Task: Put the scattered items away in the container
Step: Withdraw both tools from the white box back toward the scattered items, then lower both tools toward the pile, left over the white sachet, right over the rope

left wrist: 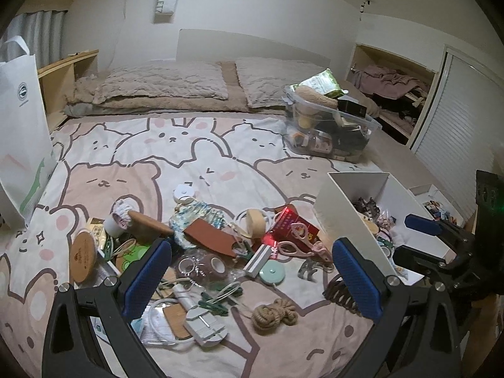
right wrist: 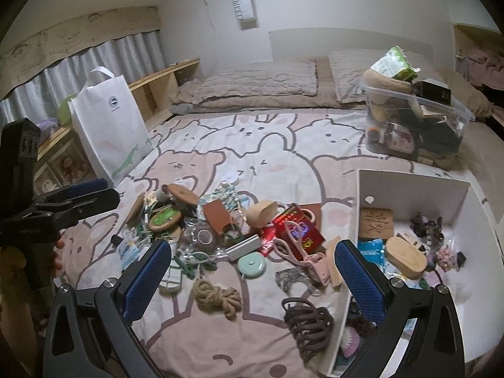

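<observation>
A heap of small items lies on the cartoon bedsheet: pink scissors point(left wrist: 299, 242) point(right wrist: 296, 252), a red packet point(left wrist: 293, 223) point(right wrist: 299, 226), a mint tape measure point(left wrist: 272, 272) point(right wrist: 252, 264), a jute rope knot point(left wrist: 274, 315) point(right wrist: 217, 296), a brown hair claw point(right wrist: 310, 321) and a brown leather tag point(left wrist: 211, 236). The white box point(left wrist: 343, 208) point(right wrist: 409, 186) on the right holds several items. My left gripper point(left wrist: 252, 283) is open and empty above the heap. My right gripper point(right wrist: 252, 283) is open and empty, near the box's left wall.
A clear plastic tub point(left wrist: 330, 126) point(right wrist: 412, 126), full, stands at the back right. A white tote bag point(left wrist: 22, 132) point(right wrist: 110, 119) stands at the left. Pillows point(left wrist: 163, 85) lie at the headboard. A louvred closet door point(left wrist: 456, 119) is at the right.
</observation>
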The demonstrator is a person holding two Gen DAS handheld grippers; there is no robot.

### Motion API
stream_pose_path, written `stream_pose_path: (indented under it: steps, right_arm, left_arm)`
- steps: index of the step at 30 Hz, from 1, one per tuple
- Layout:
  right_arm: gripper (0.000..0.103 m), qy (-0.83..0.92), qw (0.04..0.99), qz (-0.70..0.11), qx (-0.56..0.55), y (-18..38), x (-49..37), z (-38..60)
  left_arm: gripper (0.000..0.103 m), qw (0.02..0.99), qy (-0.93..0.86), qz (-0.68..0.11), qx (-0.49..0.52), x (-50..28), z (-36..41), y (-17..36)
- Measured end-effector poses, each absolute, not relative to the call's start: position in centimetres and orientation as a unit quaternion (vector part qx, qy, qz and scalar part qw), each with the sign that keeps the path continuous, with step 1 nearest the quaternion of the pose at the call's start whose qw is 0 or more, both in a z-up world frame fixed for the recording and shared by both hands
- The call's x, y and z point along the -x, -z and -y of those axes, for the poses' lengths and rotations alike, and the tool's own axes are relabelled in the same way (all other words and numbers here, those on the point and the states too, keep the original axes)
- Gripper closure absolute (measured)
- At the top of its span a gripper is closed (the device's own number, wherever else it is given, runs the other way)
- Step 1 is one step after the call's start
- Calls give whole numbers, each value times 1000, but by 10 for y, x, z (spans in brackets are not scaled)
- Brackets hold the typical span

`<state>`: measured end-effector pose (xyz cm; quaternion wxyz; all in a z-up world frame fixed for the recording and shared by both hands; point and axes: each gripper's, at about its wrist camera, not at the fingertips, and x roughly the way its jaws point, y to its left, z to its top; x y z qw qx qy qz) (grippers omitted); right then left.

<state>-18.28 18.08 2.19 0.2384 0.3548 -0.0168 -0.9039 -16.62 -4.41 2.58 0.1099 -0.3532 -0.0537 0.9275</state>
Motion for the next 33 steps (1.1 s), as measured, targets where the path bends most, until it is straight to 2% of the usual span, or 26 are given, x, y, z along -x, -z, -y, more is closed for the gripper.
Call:
stream_pose_path:
  steps: [19,33]
  right_arm:
    - [0,881,284,-27,-378,-1,182,-119]
    - [0,856,283,-88,-424,41,190,-85]
  left_arm:
    - [0,57,-934,51,350,155,86,-12]
    - [0,-22,-927,15,374,136,145,33]
